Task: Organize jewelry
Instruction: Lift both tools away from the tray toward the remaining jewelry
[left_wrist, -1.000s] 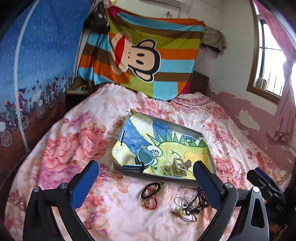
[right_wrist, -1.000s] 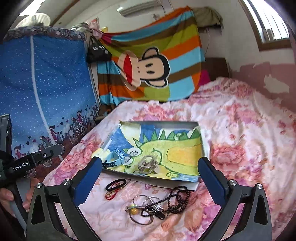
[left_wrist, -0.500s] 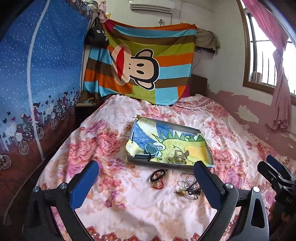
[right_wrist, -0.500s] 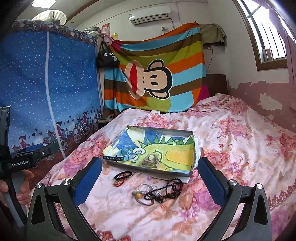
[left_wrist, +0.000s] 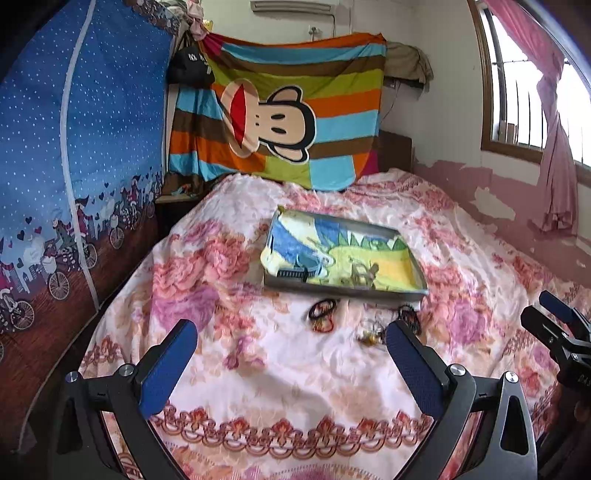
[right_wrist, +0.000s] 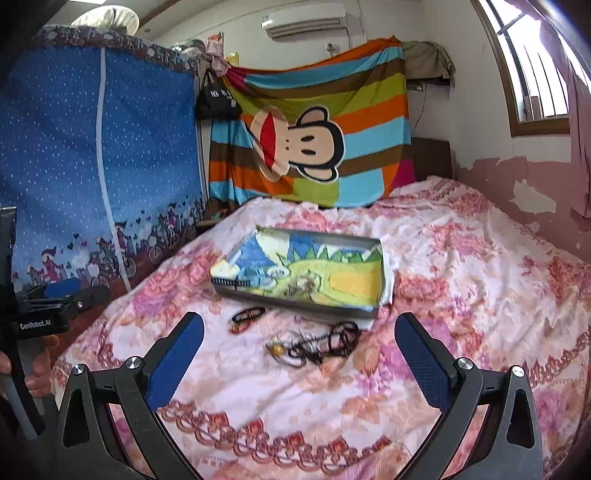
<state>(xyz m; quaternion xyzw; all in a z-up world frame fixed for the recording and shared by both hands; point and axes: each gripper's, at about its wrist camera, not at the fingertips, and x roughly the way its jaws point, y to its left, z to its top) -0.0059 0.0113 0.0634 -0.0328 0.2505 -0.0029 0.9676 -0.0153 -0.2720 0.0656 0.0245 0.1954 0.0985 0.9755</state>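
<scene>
Pink floral bedspread (left_wrist: 280, 369) covers the bed that carries everything. A shallow grey tray (left_wrist: 343, 289) lined with a cartoon dinosaur cloth (right_wrist: 332, 273) sits near the middle of the bed, its long side facing the cameras. Inside the tray, at its near left corner, lies a dark-strapped watch (left_wrist: 301, 271); a small metal piece (right_wrist: 304, 286) rests beside it toward the middle of the near edge, too blurred to identify.

On the bedspread just in front of the tray's near edge lie two small bands, one black and one red (right_wrist: 245, 317), touching each other. To their right is a tangle of jewelry (right_wrist: 314, 343): a dark bead necklace, thin rings and a small yellowish piece, all heaped together.

The left gripper (left_wrist: 291, 363) hangs above the bed's near end with its blue-padded jaws spread wide and nothing between them. The right gripper (right_wrist: 299, 356) is held likewise, jaws spread wide and empty, the tangle showing between them farther off. A hand (right_wrist: 38, 365) grips the left tool's handle at the left edge of the right wrist view.

A striped monkey-print blanket (left_wrist: 280, 114) hangs at the head of the bed.
</scene>
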